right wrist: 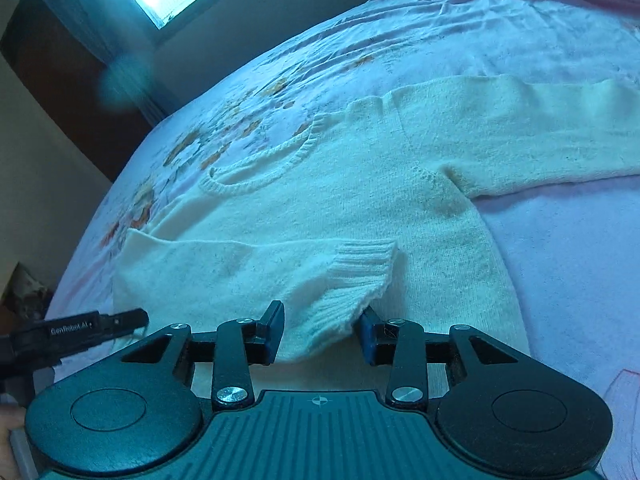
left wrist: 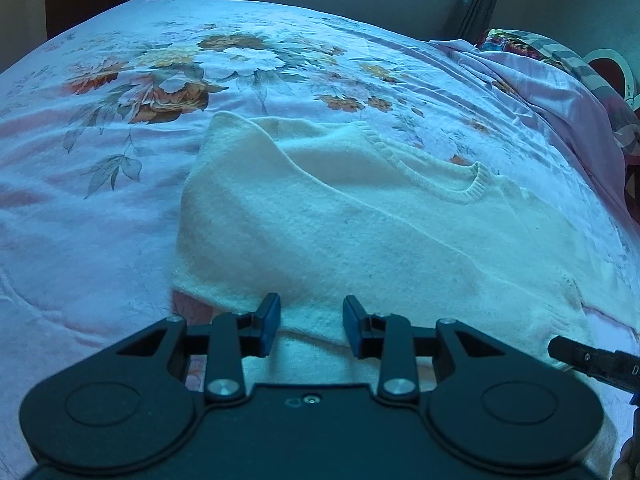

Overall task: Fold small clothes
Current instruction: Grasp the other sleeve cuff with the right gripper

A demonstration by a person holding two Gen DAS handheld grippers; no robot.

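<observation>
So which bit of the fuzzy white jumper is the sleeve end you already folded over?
Find the pink flowered bedsheet, then the cream knitted sweater lying flat on it. One sleeve is folded across its body, and that sleeve's ribbed cuff lies right in front of the right gripper, between its open blue-padded fingers. Its ridged knit sets it apart from the smooth body; the other sleeve stretches straight out.

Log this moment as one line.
stage: one sleeve folded across cream sweater | other sleeve still out | left gripper: open, at hem | right gripper: open, at cuff | surface: floral bedsheet
</observation>
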